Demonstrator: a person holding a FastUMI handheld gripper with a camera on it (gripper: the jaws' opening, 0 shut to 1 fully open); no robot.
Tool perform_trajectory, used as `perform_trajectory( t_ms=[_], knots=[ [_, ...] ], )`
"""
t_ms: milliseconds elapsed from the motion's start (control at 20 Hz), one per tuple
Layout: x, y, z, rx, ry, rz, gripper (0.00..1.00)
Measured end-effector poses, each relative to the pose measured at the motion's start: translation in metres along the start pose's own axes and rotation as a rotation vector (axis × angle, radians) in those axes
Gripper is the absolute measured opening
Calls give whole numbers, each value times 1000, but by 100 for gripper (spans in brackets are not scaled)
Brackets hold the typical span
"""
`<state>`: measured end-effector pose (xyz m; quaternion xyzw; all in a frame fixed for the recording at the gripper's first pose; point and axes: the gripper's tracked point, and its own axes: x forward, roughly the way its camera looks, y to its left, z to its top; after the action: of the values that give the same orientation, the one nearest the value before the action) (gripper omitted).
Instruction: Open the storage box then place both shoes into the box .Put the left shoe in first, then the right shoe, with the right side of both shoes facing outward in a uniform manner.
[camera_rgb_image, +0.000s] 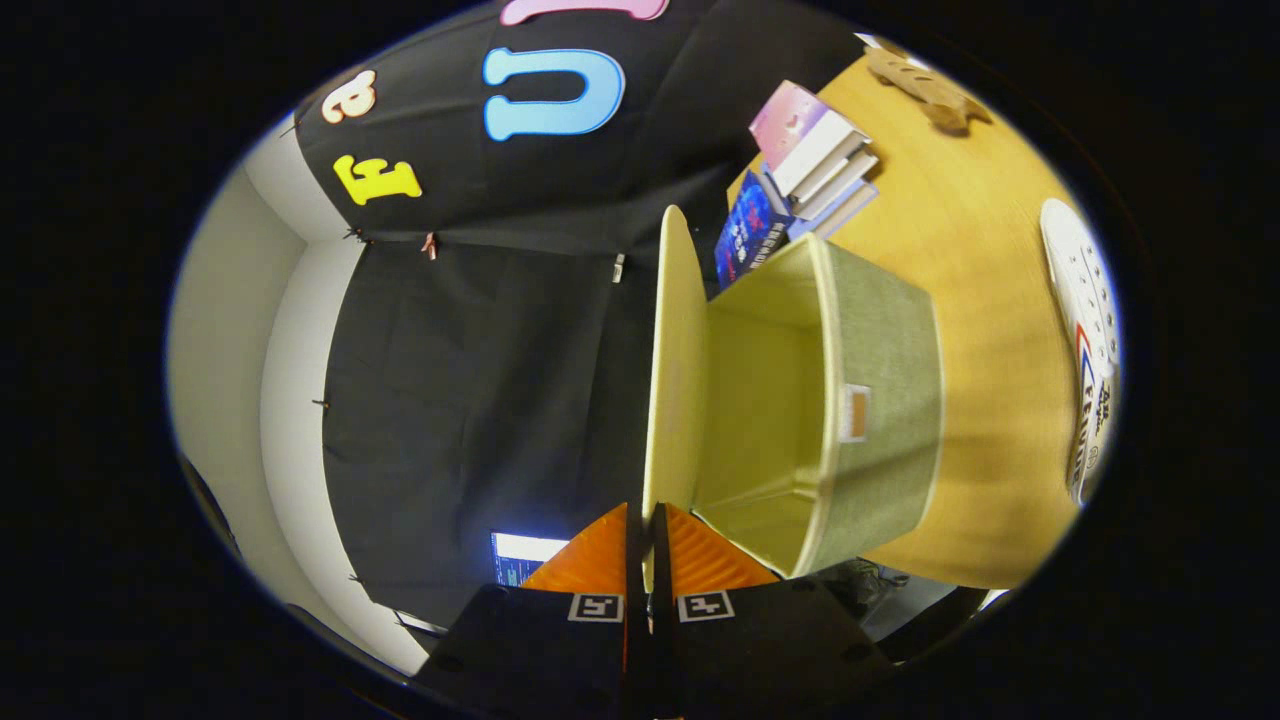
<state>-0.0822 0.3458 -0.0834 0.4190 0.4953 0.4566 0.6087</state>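
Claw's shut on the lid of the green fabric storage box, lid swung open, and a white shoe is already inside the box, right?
Not quite. In the claw view the white shoe lies on the wooden table, beyond the green fabric storage box, whose visible interior is bare. The claw does pinch the raised lid.

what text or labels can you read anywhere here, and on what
Nothing reads cleanly.
Shoe on the table: printed side logo, too warped and small to read.
Blue book beside the book stack: cover print, too small and blurred.
Box front tag: blank or too small to tell.
Gripper, fingers shut on the raised lid: square black-and-white markers, patterns rather than words.
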Motion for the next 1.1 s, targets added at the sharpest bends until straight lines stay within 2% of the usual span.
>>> perform_trajectory(
  t_ms=[300, 600, 800, 1100],
  knots=[
    [49, 68, -1, -93, 25, -31, 5],
    [128, 107, -18, -116, 29, -17, 6],
    [180, 107, -29, -152, 20, -27, 6],
    [249, 76, -53, -192, 72, -110, 7]
  ],
)
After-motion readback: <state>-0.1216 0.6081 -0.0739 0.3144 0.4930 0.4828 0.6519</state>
